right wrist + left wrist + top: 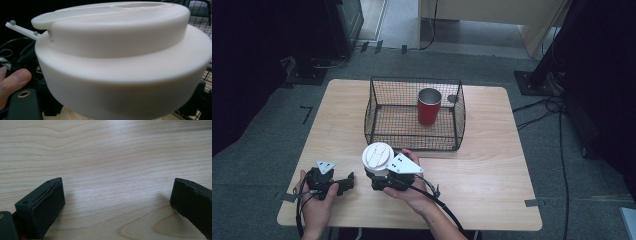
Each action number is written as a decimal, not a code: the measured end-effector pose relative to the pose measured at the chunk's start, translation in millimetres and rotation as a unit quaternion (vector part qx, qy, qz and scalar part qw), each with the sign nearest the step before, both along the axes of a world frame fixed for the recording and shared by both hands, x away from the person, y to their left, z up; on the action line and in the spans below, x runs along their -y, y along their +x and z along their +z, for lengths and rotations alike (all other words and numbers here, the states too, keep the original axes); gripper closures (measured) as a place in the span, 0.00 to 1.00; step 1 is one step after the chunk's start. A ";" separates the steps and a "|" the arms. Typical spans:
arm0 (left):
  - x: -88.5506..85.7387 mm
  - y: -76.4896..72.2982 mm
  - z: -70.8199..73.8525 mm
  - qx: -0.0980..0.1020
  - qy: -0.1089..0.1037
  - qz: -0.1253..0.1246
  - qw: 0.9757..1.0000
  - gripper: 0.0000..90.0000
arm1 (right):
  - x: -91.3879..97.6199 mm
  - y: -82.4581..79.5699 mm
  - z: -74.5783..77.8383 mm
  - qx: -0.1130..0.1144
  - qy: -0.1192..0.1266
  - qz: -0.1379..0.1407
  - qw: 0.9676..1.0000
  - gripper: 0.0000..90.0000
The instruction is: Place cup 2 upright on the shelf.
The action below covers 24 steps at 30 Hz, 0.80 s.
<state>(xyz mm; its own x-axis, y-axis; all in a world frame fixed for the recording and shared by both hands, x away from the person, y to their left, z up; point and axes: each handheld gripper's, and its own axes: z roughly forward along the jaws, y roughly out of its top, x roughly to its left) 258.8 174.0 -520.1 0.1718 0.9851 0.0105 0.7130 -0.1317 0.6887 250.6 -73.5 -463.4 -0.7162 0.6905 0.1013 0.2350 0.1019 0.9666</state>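
White plastic, the lid [378,157] sits at the near edge of the table [492,175], clamped between the jaws of the right gripper [379,181]; in the right gripper view the lid [117,62] looms very close, so the pickup looks done. Just to its left, the left gripper [346,184] rests on the wood with its jaws spread wide and nothing between them, as the left gripper view confirms. Farther back, a wire basket [382,100] holds 1 red cup [429,106], upright and uncovered. Judging from this, what remains is carrying the lid over the basket wall and seating it on the cup.
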 end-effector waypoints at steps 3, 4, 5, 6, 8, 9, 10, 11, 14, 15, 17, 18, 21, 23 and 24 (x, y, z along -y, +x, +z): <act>0.0 0.0 0.0 0.000 0.000 0.000 1.000 0.00 | 1.6 -0.5 4.0 0.005 0.005 -0.002 1.000 0.18; 0.0 0.0 0.0 0.000 0.000 0.000 1.000 0.00 | 1.9 -0.6 5.3 0.007 0.006 -0.003 1.000 0.18; 0.0 0.0 0.0 0.000 0.000 0.000 1.000 0.00 | 2.4 -0.8 6.7 0.009 0.006 -0.003 1.000 0.18; 0.0 0.0 0.0 0.000 0.000 0.000 1.000 0.00 | 2.6 -1.2 8.0 0.009 0.006 -0.003 1.000 0.18; 0.0 0.0 0.1 0.000 0.000 0.000 1.000 0.00 | 4.3 -1.4 12.1 0.014 0.009 -0.004 1.000 0.18; -0.2 -0.1 0.2 -0.001 0.001 -0.001 1.000 0.00 | 4.3 -1.4 12.1 0.014 0.009 -0.004 1.000 0.18; -0.1 0.0 0.2 -0.001 0.000 0.000 1.000 0.00 | 4.8 -1.5 13.5 0.015 0.010 -0.005 1.000 0.18; 0.0 0.0 0.1 -0.001 0.000 0.000 1.000 0.00 | 5.3 -1.4 14.8 0.018 0.010 -0.006 1.000 0.18; 0.0 0.0 0.1 -0.001 0.000 0.000 1.000 0.00 | 6.9 -1.0 18.7 0.020 0.013 -0.008 1.000 0.18; -0.1 -0.1 0.2 -0.001 0.001 -0.001 1.000 0.00 | 7.4 -0.5 20.0 0.022 0.013 -0.009 1.000 0.18; -0.1 -0.1 0.1 -0.001 0.001 -0.001 1.000 0.00 | 8.6 0.2 22.3 0.024 0.015 -0.011 1.000 0.18; 0.0 0.0 0.1 -0.001 0.000 0.000 1.000 0.00 | 9.1 0.7 23.3 0.024 0.017 -0.012 0.999 0.18; -0.2 -0.1 0.2 -0.001 0.001 -0.001 1.000 0.00 | 10.6 1.9 26.1 0.027 0.018 -0.015 0.999 0.18; -0.2 -0.1 0.2 -0.001 0.001 -0.001 1.000 0.00 | 11.6 2.6 28.0 0.029 0.019 -0.017 0.999 0.18; -0.2 -0.1 0.2 -0.001 0.001 -0.001 1.000 0.00 | 11.9 2.9 29.0 0.030 0.020 -0.018 0.999 0.18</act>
<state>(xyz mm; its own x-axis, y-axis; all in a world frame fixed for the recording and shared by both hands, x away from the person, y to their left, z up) 258.7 174.1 -519.9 0.1736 0.9847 0.0116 0.7142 -0.1340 0.6870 253.4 -85.4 -434.4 -0.6969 0.7119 0.0869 0.1800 0.0562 0.9821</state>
